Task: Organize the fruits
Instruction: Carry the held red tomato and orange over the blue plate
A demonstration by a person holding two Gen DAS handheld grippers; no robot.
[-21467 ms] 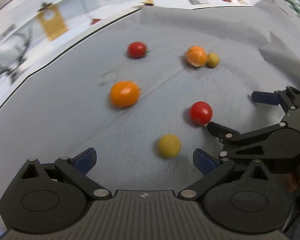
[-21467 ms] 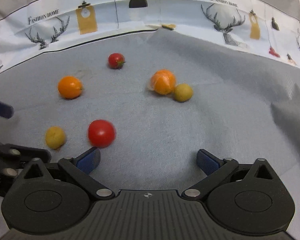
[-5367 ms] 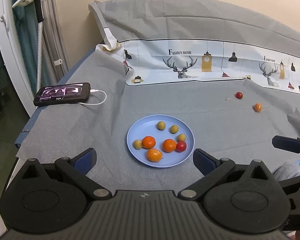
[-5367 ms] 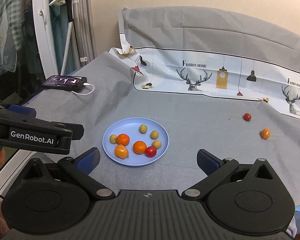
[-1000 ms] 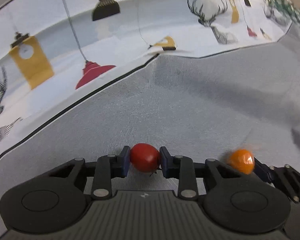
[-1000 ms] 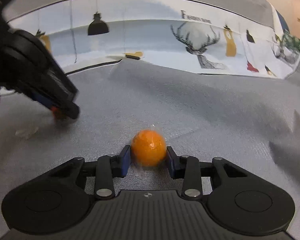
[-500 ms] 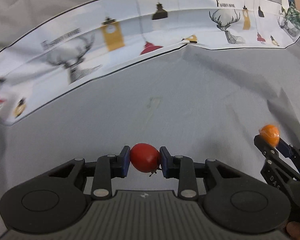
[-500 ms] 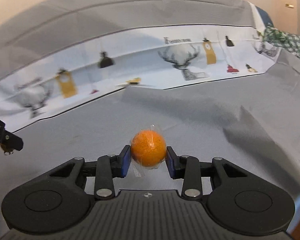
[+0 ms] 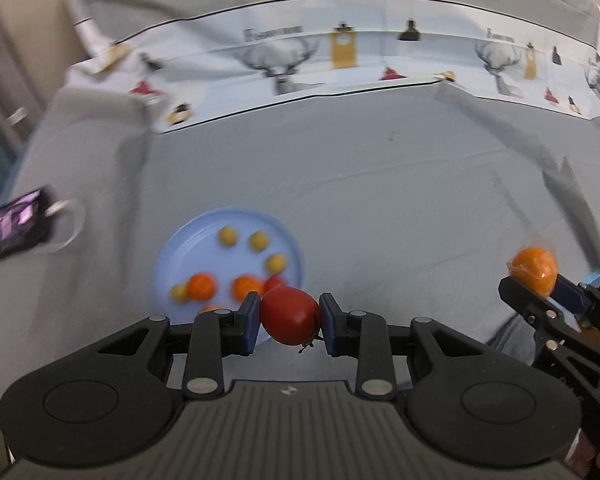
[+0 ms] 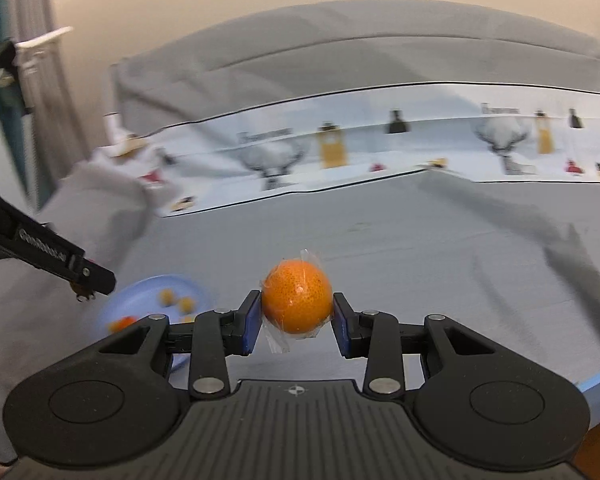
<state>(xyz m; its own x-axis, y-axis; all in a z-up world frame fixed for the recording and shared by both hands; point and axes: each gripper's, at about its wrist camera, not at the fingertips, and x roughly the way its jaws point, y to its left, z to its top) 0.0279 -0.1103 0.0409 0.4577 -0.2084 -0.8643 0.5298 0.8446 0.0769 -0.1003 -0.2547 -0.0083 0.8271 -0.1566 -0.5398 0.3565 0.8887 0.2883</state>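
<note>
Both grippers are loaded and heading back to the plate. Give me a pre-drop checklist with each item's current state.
1. Left gripper shut on the red tomato: ok.
2. Right gripper shut on the wrapped orange: ok.
3. Blue plate in view, partly ahead of the left gripper: ok.
4. Free room on the plate's left half: ok.
5. Tomato directly above the plate: cannot tell; the view is blurred.
6. Orange above the plate: not ok; the plate sits well to its left.

Left tool (image 9: 289, 321): pads clamped either side of a held item, raised off the bed. Right tool (image 10: 296, 314): likewise clamped and raised, level, to the left tool's right.
</note>
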